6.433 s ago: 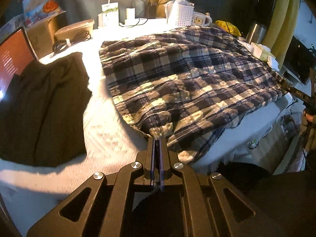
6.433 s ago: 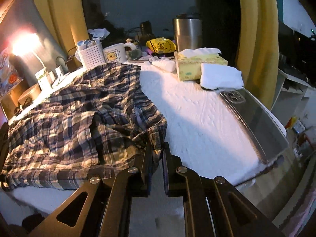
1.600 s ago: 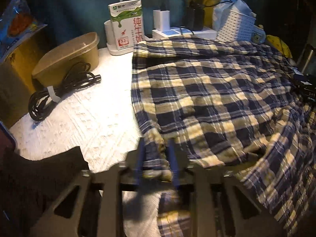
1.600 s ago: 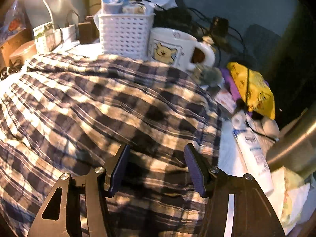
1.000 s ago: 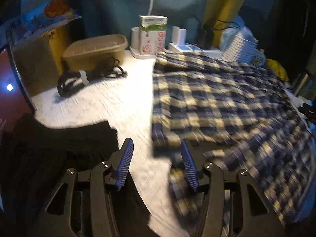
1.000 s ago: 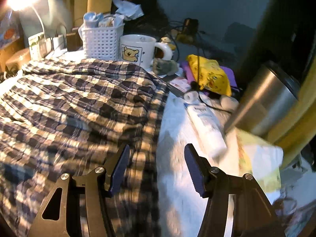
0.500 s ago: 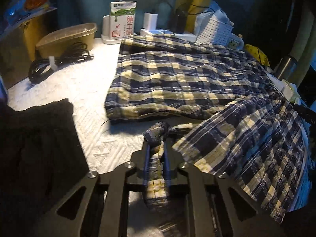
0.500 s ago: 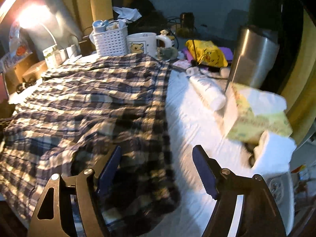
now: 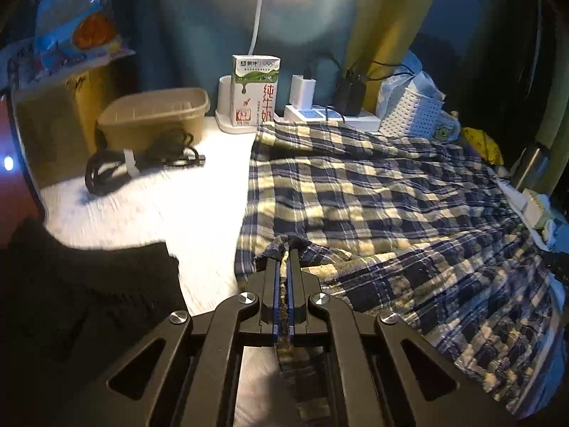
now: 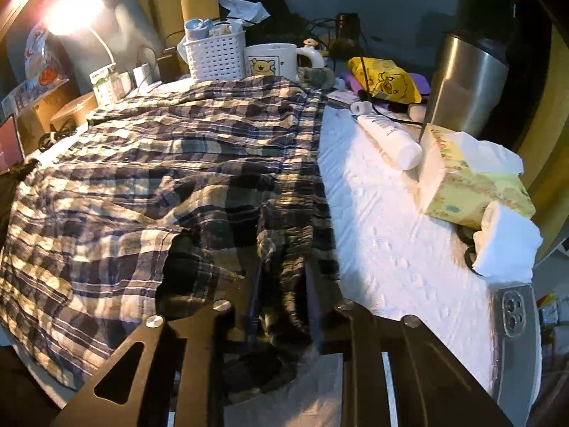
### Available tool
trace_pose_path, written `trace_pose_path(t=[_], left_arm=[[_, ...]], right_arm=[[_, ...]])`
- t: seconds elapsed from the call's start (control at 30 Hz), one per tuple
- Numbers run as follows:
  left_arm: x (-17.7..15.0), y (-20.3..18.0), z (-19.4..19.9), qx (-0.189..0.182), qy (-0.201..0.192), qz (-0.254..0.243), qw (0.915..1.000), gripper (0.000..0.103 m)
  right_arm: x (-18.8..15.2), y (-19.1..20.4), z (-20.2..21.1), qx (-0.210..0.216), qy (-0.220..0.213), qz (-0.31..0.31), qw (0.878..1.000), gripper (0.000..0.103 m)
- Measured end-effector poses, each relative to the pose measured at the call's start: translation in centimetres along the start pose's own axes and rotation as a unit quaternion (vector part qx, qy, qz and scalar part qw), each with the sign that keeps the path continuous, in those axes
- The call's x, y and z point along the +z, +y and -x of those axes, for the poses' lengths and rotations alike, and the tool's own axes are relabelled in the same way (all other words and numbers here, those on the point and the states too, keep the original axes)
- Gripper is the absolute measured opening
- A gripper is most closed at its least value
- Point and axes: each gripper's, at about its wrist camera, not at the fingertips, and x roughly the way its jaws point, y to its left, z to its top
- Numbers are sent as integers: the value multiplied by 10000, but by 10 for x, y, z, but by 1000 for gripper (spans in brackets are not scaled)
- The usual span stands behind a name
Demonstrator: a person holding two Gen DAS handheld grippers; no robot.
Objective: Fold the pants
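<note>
One fold lies on the plaid pants [image 9: 373, 192]; the left claw [image 9: 284, 277] and the just-closing right claw [image 10: 281, 284] pinch the worktop's front-edge hem for another.

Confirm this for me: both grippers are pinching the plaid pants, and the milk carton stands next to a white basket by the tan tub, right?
Not quite. The left wrist view shows the milk carton beside a white charger, not a basket; the rest holds.
</note>
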Motion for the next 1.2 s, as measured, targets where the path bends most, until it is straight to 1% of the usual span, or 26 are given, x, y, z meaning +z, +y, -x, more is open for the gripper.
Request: trace_pose_path(t=[0.1,0.17,0.2,0.27,0.33,0.37,0.4,0.43,0.47,0.5,0.53,0.57,0.63,0.73,0.8,0.87,0.93,1.0,1.1,1.13,1.2], left_arm=[[7,4,-14,116,115,-37,9999,2],[9,6,-26,163,244,1,9996,3],[9,5,-27,175,283,0,9994,6],[8,5,-26,143,316,26,9994,6],[7,8,-22,70,404,70,9991,8],[6,8,-19,43,442,77,9990,12],[4,9,-12,38,448,82,9990,26],[3,8,-7,82,414,70,9991,38],[-1,7,4,140,321,31,9994,58],[-4,7,12,139,251,6,9996,62],[-9,6,23,88,174,-33,9998,62],[-13,5,30,68,165,-53,9998,62],[-22,3,43,54,166,-73,9998,62],[-40,-7,59,-79,200,-161,9996,62],[-55,-15,67,-154,190,-122,9996,62],[-72,-29,72,-386,268,-81,9989,62],[-85,-44,78,-515,223,-203,9982,62],[-99,-61,86,-669,237,-430,9965,62],[-113,-72,94,-850,305,-543,9944,62],[-118,-74,97,-889,328,-608,9936,62],[-125,-76,100,-822,298,-717,9936,62]], right_arm=[[0,-1,-5,-113,-1,-53,9999,23],[0,0,-10,-304,-47,13,9995,23],[0,1,-12,-357,-90,-5,9993,23],[1,0,-13,-426,-137,-41,9990,23],[2,-2,-12,-461,-200,-109,9987,23],[2,-3,-11,-452,-233,-154,9986,23],[3,-4,-8,-425,-262,-195,9986,23],[3,-6,-4,-379,-297,-233,9986,28],[3,-8,-1,-392,-319,-257,9984,32],[2,-10,4,-461,-345,-279,9979,46],[1,-11,8,-511,-375,-296,9975,61],[0,-13,13,-529,-420,-316,9972,65],[-4,-16,21,-569,-467,-349,9967,66],[-11,-20,27,-660,-447,-389,9961,66],[-17,-20,28,-678,-401,-432,9960,66],[-22,-18,28,-678,-356,-439,9961,66],[-28,-14,30,-665,-325,-444,9963,66],[-33,-10,33,-655,-310,-450,9964,66],[-41,-5,37,-662,-307,-492,9961,66],[-43,-3,38,-663,-306,-501,9961,66],[-47,1,41,-650,-317,-511,9961,66]])
